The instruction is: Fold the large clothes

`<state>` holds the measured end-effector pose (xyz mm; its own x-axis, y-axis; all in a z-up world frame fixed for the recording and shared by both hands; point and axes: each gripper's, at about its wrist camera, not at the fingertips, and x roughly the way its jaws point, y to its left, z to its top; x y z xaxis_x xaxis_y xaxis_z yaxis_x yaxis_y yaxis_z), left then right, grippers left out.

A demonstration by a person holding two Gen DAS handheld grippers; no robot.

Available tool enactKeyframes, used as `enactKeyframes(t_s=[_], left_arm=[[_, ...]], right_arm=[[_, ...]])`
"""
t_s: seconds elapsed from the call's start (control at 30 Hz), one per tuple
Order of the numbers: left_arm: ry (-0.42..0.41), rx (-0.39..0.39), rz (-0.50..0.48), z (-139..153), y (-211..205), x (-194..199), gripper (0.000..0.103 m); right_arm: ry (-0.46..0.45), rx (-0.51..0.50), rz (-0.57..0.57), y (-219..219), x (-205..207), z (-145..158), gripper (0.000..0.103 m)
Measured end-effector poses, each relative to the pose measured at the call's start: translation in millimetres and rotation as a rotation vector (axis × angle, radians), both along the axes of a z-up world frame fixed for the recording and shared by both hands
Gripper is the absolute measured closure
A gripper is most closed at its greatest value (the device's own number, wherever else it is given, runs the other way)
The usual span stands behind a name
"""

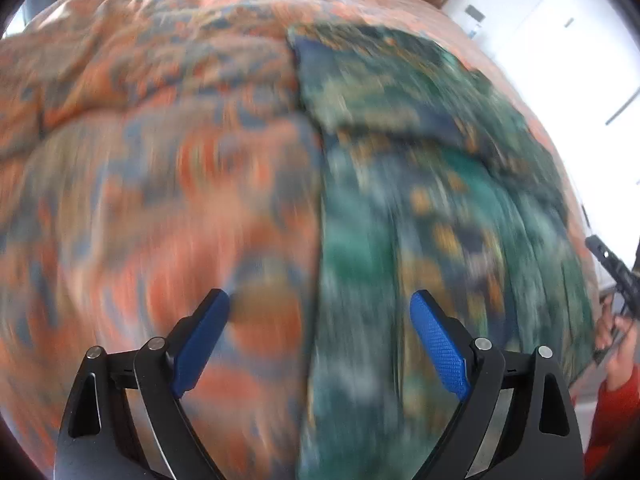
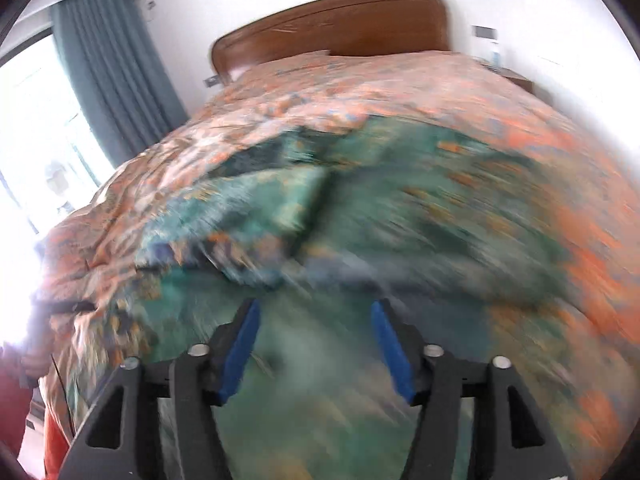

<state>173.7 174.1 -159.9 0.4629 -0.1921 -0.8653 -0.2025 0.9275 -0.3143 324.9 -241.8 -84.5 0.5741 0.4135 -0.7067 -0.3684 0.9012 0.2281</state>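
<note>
A large green garment (image 1: 420, 184) with an orange and blue print lies spread on a bed with an orange patterned cover (image 1: 152, 128). My left gripper (image 1: 320, 300) is open and empty, above the garment's left edge where it meets the cover. In the right wrist view the garment (image 2: 360, 208) shows a folded flap on its left part. My right gripper (image 2: 314, 308) is open and empty, low over the garment's near part. Both views are blurred by motion.
A brown wooden headboard (image 2: 332, 24) stands at the far end of the bed. Grey-green curtains (image 2: 108, 72) and a bright window are at the left. A white wall and wardrobe (image 1: 560, 40) are at the right. The person's red sleeve (image 1: 616, 408) shows at the edge.
</note>
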Motion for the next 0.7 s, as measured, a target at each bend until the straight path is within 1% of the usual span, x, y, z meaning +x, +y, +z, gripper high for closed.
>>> enactKeyframes(t_s=[0.1, 0.17, 0.2, 0.27, 0.33, 0.43, 0.5, 0.57, 0.63, 0.7], left_arm=[[-0.010, -0.002, -0.043, -4.5, -22.5, -26.7, 0.010], [-0.017, -0.001, -0.085, -9.3, -39.0, -34.4, 0.009], [-0.015, -0.010, -0.100, -11.8, -45.1, -35.3, 0.009], [-0.009, -0.032, -0.115, -15.6, -55.8, -32.1, 0.009], [-0.010, -0.028, -0.114, -18.6, -60.8, -37.0, 0.007], [-0.008, -0.043, -0.095, -21.1, -65.9, -35.9, 0.007], [-0.008, -0.044, -0.095, -22.1, -66.7, -36.8, 0.008], [-0.009, -0.040, -0.108, -19.3, -70.6, -38.4, 0.014], [-0.007, -0.033, -0.124, -18.1, -69.5, -45.4, 0.014], [-0.001, -0.018, -0.140, -18.9, -74.0, -43.6, 0.015]], right_arm=[[0.021, -0.049, -0.107, -65.7, -32.8, -2.8, 0.035], [0.077, -0.092, -0.180, -110.7, -52.4, -11.8, 0.035], [0.097, -0.099, -0.201, -124.2, -58.9, -15.4, 0.035], [0.145, -0.095, -0.254, -153.7, -72.9, -26.9, 0.035], [0.204, -0.060, -0.275, -175.0, -82.0, -37.9, 0.035], [0.256, 0.023, -0.260, -187.3, -88.6, -49.8, 0.035], [0.280, 0.058, -0.238, -185.6, -89.3, -55.4, 0.035], [0.333, 0.084, -0.221, -189.5, -86.3, -64.8, 0.035], [0.357, 0.131, -0.209, -191.2, -87.2, -65.9, 0.035], [0.372, 0.154, -0.181, -188.4, -90.6, -64.7, 0.035]])
